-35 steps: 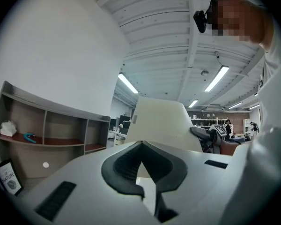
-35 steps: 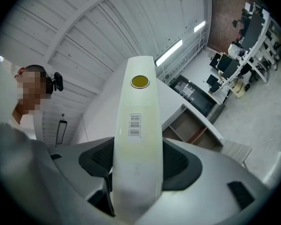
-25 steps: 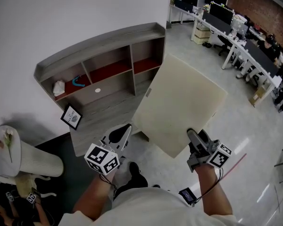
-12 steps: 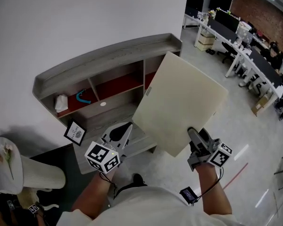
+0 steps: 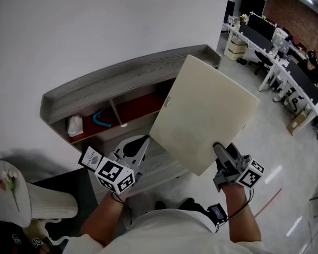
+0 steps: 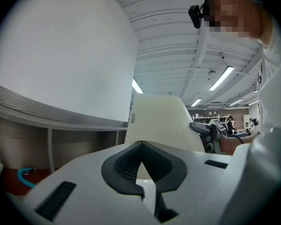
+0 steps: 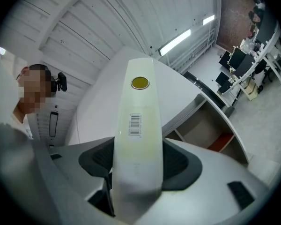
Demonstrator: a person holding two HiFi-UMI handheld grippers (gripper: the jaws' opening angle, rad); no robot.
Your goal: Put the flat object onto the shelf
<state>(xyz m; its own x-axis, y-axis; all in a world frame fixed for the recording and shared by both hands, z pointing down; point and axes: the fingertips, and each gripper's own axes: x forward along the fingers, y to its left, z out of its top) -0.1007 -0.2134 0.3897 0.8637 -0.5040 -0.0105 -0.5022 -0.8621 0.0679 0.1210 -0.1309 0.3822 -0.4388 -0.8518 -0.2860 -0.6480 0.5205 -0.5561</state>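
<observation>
Clerk: Right gripper (image 5: 218, 151) condition?
Inspector: Jaws clenched on the lower edge of the cream flat panel (image 5: 204, 112). Panel rises from those jaws, tilted, forward and above them. The edge between the jaws carries a barcode label (image 7: 135, 124) and a round yellow sticker (image 7: 140, 82).
Clerk: Left gripper (image 5: 137, 146)?
Inspector: Jaws pressed together, nothing between them. Panel stands ahead of them and to their right; contact not confirmed.
Clerk: Grey shelf unit (image 5: 122, 75)?
Inspector: Beyond both sets of jaws, against the white wall (image 5: 69, 25). Panel is held in the air before it, covering its right end in the head view. A teal item (image 5: 101, 119) sits in a red-floored compartment.
</observation>
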